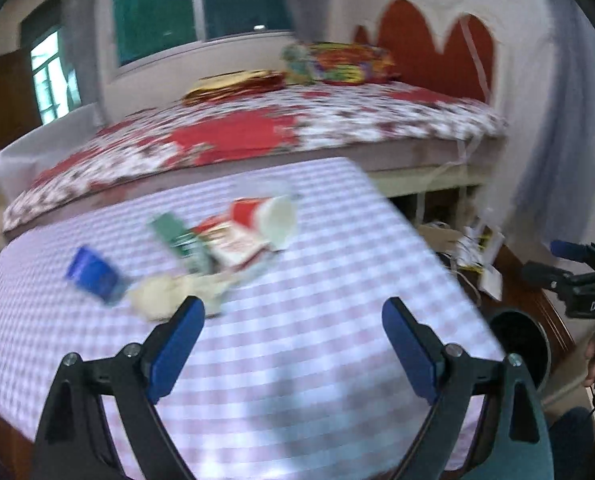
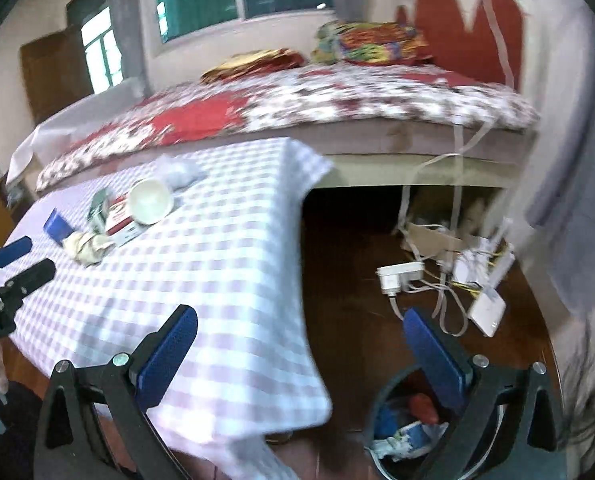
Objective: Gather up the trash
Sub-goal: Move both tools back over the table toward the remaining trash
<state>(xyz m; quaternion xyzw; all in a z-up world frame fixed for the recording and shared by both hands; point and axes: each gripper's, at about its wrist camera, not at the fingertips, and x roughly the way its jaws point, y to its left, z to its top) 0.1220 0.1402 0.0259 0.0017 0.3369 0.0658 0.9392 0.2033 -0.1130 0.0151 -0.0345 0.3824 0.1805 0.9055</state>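
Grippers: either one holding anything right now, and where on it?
Nothing held. Left gripper and right gripper are both open with nothing between the fingers. The cup and other trash lie on the table.

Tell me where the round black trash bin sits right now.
The round black trash bin stands on the wooden floor off the checkered table's right edge, below the right gripper, already holding trash.

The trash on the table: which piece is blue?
The small blue packet, at the left end of the pile beside the crumpled cream paper. The others are a green packet, a red-and-white box and a red paper cup.
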